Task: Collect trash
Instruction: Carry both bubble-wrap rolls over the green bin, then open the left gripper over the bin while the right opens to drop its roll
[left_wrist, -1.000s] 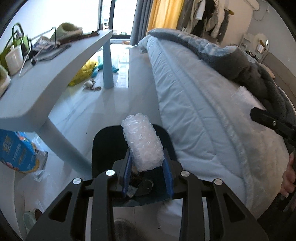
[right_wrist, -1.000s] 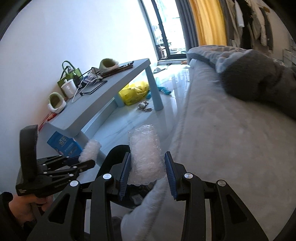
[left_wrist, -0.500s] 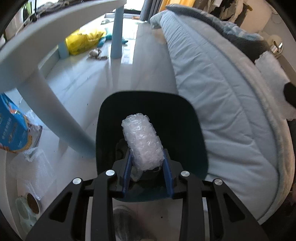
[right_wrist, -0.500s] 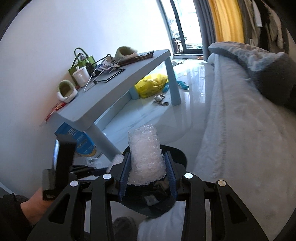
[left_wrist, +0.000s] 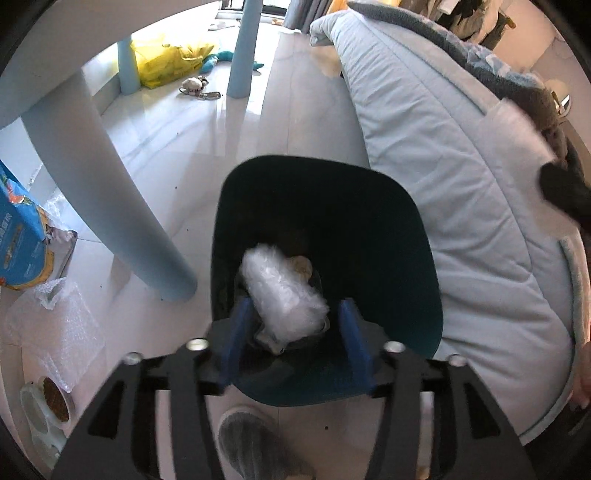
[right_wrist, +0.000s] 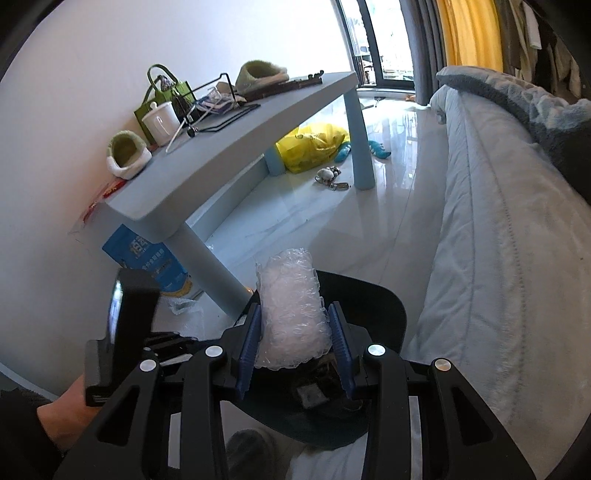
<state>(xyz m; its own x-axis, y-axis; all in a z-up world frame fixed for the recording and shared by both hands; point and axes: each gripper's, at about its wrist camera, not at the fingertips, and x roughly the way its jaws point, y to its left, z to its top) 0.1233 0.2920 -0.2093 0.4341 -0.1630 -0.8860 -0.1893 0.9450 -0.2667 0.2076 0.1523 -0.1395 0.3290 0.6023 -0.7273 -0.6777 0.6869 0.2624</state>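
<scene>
Table leg (left_wrist: 110, 206) stands left of the dark bin (left_wrist: 406, 236), where the left gripper (left_wrist: 295, 336), fingers spread apart, hangs over a loose bubble-wrap wad (left_wrist: 284, 295) inside it, while the right gripper (right_wrist: 295, 343) clamps a second bubble-wrap roll (right_wrist: 291, 314) above the bin's rim beside the bed (right_wrist: 498, 258).

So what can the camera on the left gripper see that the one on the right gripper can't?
Only the left wrist view shows the open left gripper directly above the bin, its bubble wrap wad loose between the fingers, a flat bubble wrap sheet on the floor and a food bowl.

Only the right wrist view shows the right gripper shut on its own bubble wrap roll, the tabletop with slippers, a white mug and a green bag.

Both show the dark bin, yellow bag, blue box and bed.
</scene>
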